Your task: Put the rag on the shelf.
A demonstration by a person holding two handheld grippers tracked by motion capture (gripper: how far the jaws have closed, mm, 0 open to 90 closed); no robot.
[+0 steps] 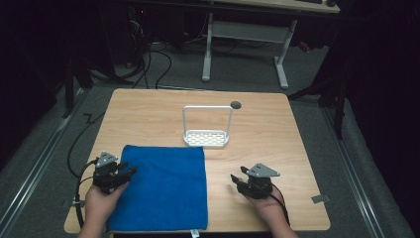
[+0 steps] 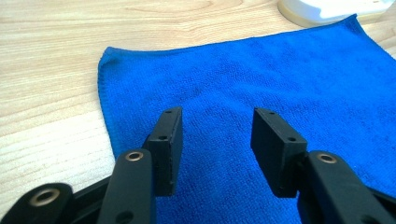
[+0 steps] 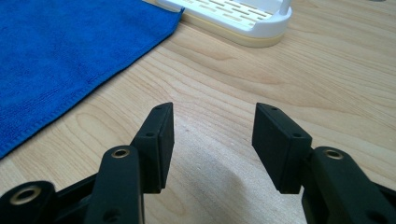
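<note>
Your left gripper (image 2: 217, 128) has its jaws wide apart with nothing in them, hanging just over the left edge of the blue towel (image 1: 161, 186), and your right gripper (image 3: 212, 133) is just as wide and empty, over bare table (image 1: 277, 129) a bit off the towel's right edge. The towel lies flat on the near left part of the table, its far right corner just beside the white rack (image 1: 207, 130). My guess is the job here is picking up or folding it, so I'd go for the edges, not the middle: drop the left jaws so one pad slides under the hem and the other lands on top, then pinch. Bring the right gripper over to the right hem before closing, since it's got only wood under it now. Microfibre is floppy and bunches easily, so grab close to a corner on each side and lift both evenly. Watch that far corner too, it could snag the rack.
</note>
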